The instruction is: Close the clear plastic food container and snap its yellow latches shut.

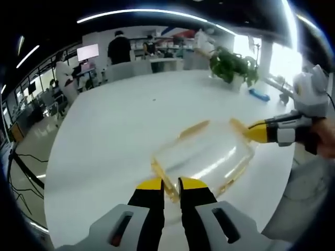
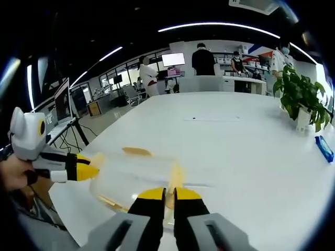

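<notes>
The clear plastic container [image 1: 209, 157] lies flat on the white table [image 1: 115, 136], its lid on. Yellow latches stick out from its sides. In the left gripper view my left gripper [image 1: 171, 184] is shut on the near end latch [image 1: 168, 188]. My right gripper [image 1: 251, 128] comes in from the right, pinching the far end latch [image 1: 236, 124]. A side latch [image 1: 193, 128] lies flipped outward. In the right gripper view my right gripper [image 2: 169, 194] is closed on its latch [image 2: 176, 178], the container [image 2: 131, 178] spreads to the left, and my left gripper [image 2: 91, 170] holds the opposite end.
A potted plant [image 1: 233, 65] and a small blue object [image 1: 259, 95] stand near the table's far right side. People [image 2: 204, 60] stand by desks and monitors at the back. A laptop [image 2: 63, 104] is off the table to the left.
</notes>
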`<state>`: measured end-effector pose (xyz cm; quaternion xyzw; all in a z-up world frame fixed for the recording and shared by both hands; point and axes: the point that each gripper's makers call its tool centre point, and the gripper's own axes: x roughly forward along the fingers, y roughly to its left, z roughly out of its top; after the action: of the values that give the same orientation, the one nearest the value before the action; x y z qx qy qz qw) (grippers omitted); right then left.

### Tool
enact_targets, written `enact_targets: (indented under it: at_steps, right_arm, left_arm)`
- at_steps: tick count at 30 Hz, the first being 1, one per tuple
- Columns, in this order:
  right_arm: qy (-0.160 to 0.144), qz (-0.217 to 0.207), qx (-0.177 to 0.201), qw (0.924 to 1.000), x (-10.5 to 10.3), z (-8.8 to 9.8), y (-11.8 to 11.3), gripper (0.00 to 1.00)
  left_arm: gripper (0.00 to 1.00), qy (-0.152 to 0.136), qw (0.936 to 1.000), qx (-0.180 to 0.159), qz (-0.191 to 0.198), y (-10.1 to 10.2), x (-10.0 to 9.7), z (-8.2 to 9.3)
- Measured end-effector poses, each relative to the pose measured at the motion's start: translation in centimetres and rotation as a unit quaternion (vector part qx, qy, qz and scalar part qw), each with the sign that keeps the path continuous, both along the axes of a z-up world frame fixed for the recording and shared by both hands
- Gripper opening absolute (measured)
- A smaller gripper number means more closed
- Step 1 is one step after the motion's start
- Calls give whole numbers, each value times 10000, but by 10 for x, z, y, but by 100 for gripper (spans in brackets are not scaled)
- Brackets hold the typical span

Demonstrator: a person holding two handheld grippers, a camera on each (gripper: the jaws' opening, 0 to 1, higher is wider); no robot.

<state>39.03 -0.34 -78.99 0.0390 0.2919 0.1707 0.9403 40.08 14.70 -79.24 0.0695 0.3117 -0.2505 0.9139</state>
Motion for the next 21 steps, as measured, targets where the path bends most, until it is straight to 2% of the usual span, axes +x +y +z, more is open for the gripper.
enact_targets:
  at_steps: [9, 21]
  right_arm:
    - [-35, -136, -134, 9998, 1, 1, -27, 1]
    - [-6, -239, -187, 9995, 2, -2, -47, 0]
  left_arm:
    - [8, 49, 9998, -116, -179, -29, -1, -1]
    - [8, 116, 9993, -274, -222, -48, -5, -1]
